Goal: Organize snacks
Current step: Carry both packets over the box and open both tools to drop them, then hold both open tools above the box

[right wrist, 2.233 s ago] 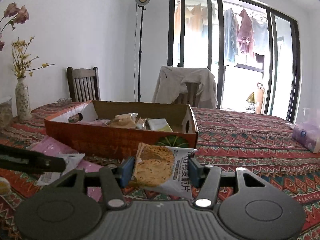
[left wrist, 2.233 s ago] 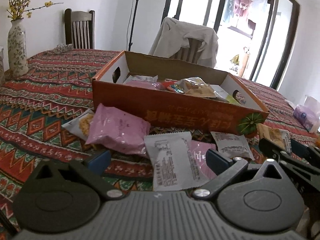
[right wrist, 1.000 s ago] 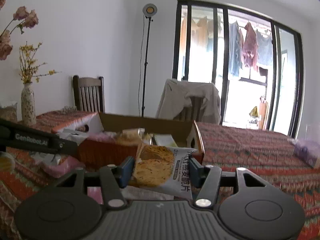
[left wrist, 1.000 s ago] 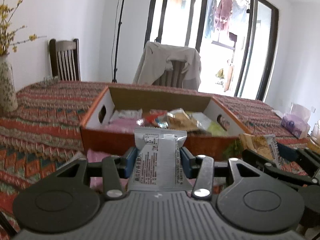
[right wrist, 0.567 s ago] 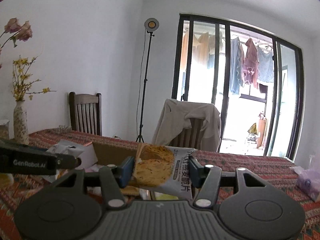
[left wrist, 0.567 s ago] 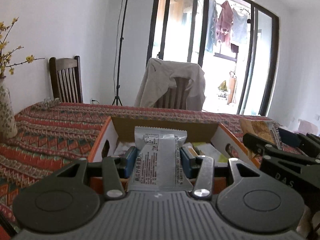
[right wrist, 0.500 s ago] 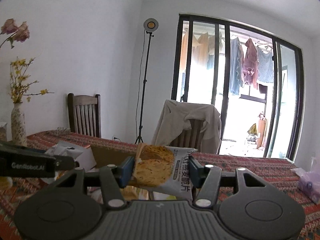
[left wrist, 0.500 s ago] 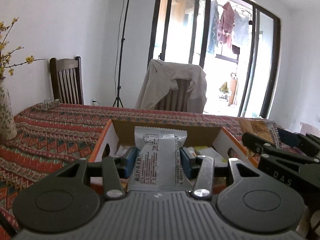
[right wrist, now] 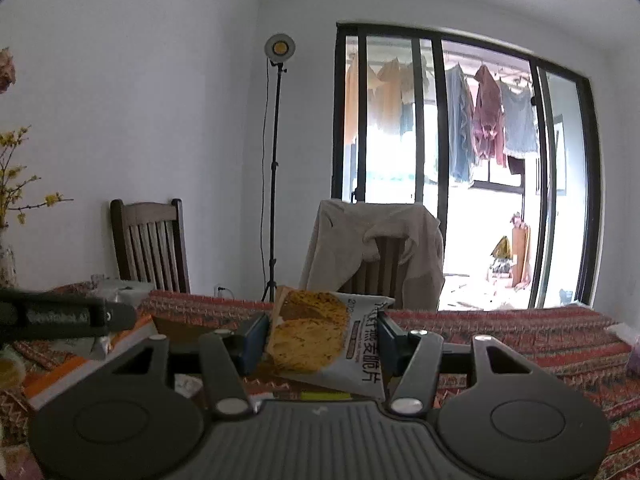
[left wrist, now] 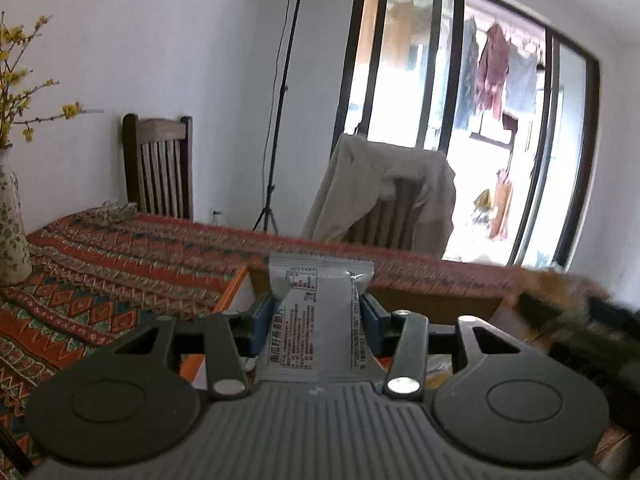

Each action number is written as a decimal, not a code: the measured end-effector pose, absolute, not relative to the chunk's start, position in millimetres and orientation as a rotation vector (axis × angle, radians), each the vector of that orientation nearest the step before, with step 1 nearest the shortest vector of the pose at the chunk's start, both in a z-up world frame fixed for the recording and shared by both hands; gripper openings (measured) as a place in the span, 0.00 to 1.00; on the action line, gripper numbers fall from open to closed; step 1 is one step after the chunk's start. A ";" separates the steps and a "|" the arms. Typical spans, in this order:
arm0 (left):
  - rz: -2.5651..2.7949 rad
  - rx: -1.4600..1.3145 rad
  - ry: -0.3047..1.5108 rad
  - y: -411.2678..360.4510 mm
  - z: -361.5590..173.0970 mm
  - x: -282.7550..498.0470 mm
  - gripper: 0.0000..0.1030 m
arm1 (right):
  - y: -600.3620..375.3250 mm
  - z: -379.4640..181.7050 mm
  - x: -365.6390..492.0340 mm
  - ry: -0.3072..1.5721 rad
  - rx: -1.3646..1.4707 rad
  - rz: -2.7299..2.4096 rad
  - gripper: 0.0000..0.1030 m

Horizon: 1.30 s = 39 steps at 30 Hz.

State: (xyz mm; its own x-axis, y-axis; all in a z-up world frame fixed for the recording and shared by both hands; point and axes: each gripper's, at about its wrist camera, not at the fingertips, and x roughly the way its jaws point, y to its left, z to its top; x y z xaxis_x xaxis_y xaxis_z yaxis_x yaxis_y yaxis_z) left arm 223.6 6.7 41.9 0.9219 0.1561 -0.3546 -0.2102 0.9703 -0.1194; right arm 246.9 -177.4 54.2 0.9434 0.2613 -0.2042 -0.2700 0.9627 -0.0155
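Foil silver packet (left wrist: 320, 328) pinched in left gripper (left wrist: 318, 320) jaws, cracker packet (right wrist: 326, 338) in right gripper (right wrist: 322, 338), both above cardboard box (left wrist: 432, 304) (edge-held, slippery). Risk: early release, landing on bench (left wrist: 120, 276).

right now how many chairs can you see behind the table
2: a bare dark wooden chair at left by the wall, and a chair draped with a beige jacket before the window. Others may be hidden.

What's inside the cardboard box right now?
Little shows: the cardboard box is mostly hidden behind the left gripper and its silver packet. Only bare inner walls and a yellowish scrap are visible.
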 end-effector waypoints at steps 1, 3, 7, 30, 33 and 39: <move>0.184 -0.154 0.374 8.9 37.3 226.9 0.46 | -179.1 52.6 247.3 0.207 -0.039 0.270 0.54; 0.177 -0.164 0.402 14.1 30.6 231.5 0.46 | -180.5 48.6 250.4 0.228 -0.037 0.271 0.54; 0.166 -0.165 0.424 18.6 23.1 235.2 0.46 | -179.8 41.2 252.5 0.262 -0.043 0.278 0.54; 0.210 -0.183 0.309 17.1 23.9 221.1 1.00 | -187.5 30.5 255.4 0.334 0.020 0.271 1.00; 0.213 -0.194 0.322 17.9 23.2 221.6 1.00 | -188.4 30.3 255.3 0.334 0.025 0.267 1.00; 0.206 -0.203 0.330 19.2 22.1 218.1 1.00 | -188.6 30.1 256.3 0.335 0.024 0.258 1.00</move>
